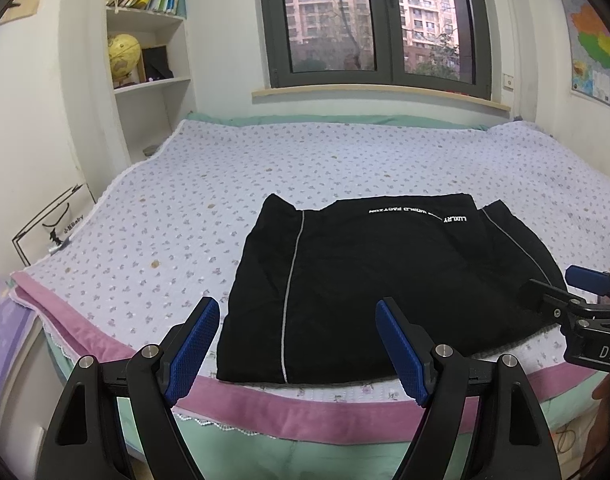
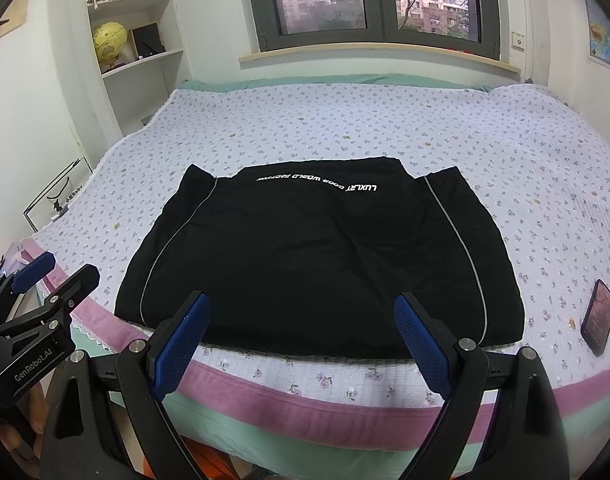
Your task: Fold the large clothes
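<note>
The black garment (image 2: 305,256) lies flat on the bed (image 2: 505,160), just ahead of both grippers; the left gripper (image 1: 297,344) and right gripper (image 2: 301,336) hang spread wide, holding nothing; pinch near-edge corners evenly, then lift together.

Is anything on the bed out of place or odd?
One thing: a dark phone lies on the bedspread, right of the folded black garment and apart from it. The garment itself lies flat.
</note>
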